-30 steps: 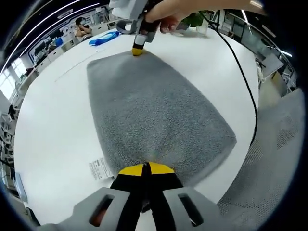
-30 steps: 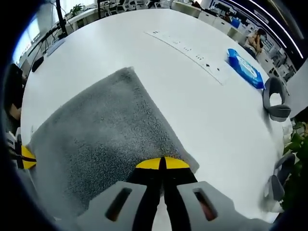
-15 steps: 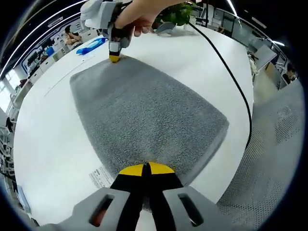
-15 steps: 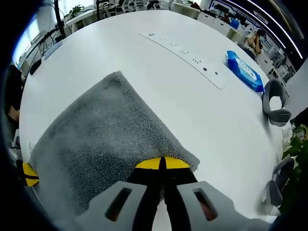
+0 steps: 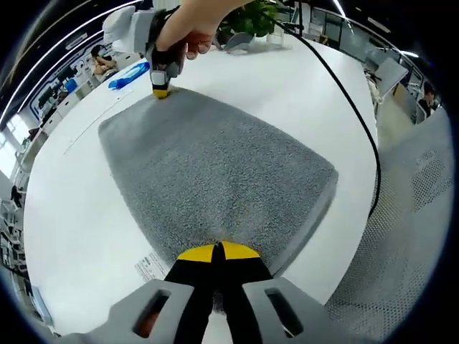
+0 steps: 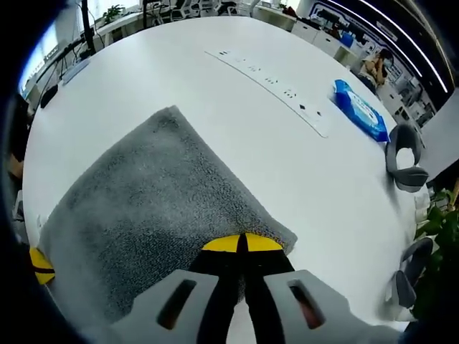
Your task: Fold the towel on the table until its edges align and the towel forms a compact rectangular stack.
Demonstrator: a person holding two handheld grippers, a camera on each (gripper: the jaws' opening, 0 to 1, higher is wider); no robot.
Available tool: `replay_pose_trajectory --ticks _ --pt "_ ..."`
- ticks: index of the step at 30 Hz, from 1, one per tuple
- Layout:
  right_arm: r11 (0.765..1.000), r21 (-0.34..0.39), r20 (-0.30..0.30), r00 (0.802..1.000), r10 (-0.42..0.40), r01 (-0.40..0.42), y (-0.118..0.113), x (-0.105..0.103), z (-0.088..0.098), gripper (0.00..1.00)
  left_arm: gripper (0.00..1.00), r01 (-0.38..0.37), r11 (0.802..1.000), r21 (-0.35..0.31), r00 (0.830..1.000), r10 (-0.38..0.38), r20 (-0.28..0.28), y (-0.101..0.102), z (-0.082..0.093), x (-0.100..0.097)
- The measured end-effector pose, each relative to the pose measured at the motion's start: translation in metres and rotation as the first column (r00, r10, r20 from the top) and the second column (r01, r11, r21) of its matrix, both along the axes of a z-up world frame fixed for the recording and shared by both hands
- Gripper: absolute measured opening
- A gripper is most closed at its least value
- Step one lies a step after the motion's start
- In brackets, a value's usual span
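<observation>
A grey towel lies spread on the white table, folded over at least once, with a white care label sticking out at its near left. My left gripper is shut on the towel's near edge. At the far corner, a hand holds my right gripper, also pinching the towel. In the right gripper view the towel stretches away to the left, and my right gripper is shut on its near corner. The left gripper's yellow tip shows at the towel's far left corner.
A blue wipes pack and a power strip lie on the table. Grey headrest-like holders stand at the right edge. A black cable trails across the table's right side. Potted plant at the back.
Both views have shifted a little as the hands moved. The towel sits slightly further left in the left gripper view. Both grippers keep their hold on the towel.
</observation>
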State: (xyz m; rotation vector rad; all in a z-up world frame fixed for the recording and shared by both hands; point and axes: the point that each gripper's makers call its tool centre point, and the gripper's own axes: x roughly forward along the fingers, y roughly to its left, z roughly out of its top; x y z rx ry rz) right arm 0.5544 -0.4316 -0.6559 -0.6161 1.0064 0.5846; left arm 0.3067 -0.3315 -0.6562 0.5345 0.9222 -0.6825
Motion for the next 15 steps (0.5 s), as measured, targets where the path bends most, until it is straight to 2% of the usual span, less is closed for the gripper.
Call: replay_pose_trajectory --ticks 1,2,4,6,9,15 --pt "1.0 -0.006 0.002 1.0 0.002 -0.002 0.0 0.001 0.0 0.0 0.02 0.001 1.0 0.002 1.0 -0.001 -0.001 -0.001 0.0 0.0" --pt "1.0 0.003 0.011 0.999 -0.03 0.03 -0.002 0.001 0.002 0.0 0.02 0.004 1.0 0.005 1.0 -0.004 -0.002 -0.001 0.0 0.0" --pt "0.997 0.043 0.003 0.997 -0.071 0.071 -0.001 0.0 0.005 0.0 0.02 0.008 1.0 0.008 1.0 -0.008 -0.007 -0.001 0.0 0.0" --pt "0.995 0.076 0.021 0.998 -0.06 0.059 0.003 0.002 0.015 0.0 0.02 0.008 1.0 0.006 1.0 -0.008 -0.01 0.0 0.0 0.0" --pt "0.998 0.06 0.117 0.993 -0.009 0.002 0.003 0.01 0.035 0.02 0.02 0.009 1.0 0.009 1.0 -0.009 -0.011 0.0 0.0 -0.001" --pt "0.984 0.177 0.123 0.992 -0.023 0.001 0.011 -0.01 0.059 0.03 0.02 0.018 1.0 0.018 1.0 -0.018 0.002 0.0 0.001 -0.002"
